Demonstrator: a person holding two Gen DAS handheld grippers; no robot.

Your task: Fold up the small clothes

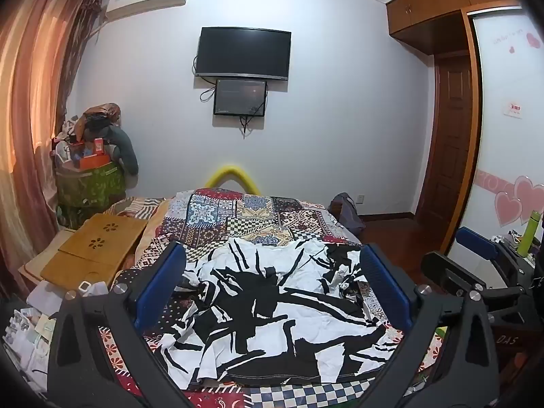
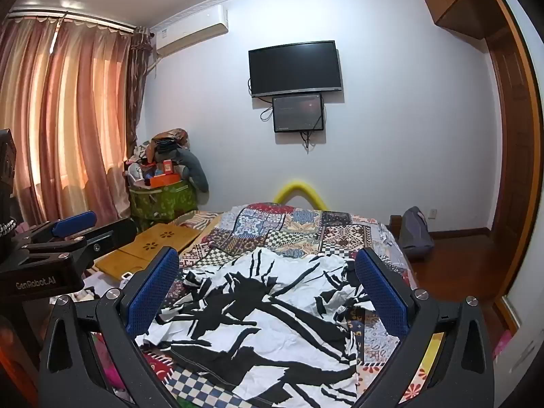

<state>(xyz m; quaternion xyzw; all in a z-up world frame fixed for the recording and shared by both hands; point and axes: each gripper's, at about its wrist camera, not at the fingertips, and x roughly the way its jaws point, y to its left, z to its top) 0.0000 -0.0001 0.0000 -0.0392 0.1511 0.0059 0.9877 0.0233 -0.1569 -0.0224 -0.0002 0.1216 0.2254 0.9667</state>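
My left gripper (image 1: 272, 292) has its blue ribbed pads (image 1: 159, 285) spread as wide as they go, with nothing between them; the right gripper (image 2: 268, 292) stands the same, pads (image 2: 153, 292) far apart and empty. Both hang above the near edge of the bed, tipped slightly down, neither touching cloth.

Just beyond the fingers lies the crumpled white garment with black brush-stroke print (image 1: 272, 309), rumpled in loose ridges rather than flat, on the multicoloured patchwork bedspread (image 1: 238, 214). I cannot tell where its sleeves or hem are from here.

I judge the folding has not started: this is the approach before a first grasp. The next move, I think, calls for each gripper to find an outer edge or corner of the garment, pinch only one layer, and pull apart to flatten it before any fold.

The left view shows the right gripper at its right edge, plus a green bottle (image 1: 528, 234) on a cluttered surface beyond it. The right view shows the left gripper's body at its left edge, and more of the pink curtains (image 2: 68, 119). Both show the light wooden lap desk (image 1: 98, 248) lying just left of the garment and the black wall-mounted television (image 2: 295, 67).
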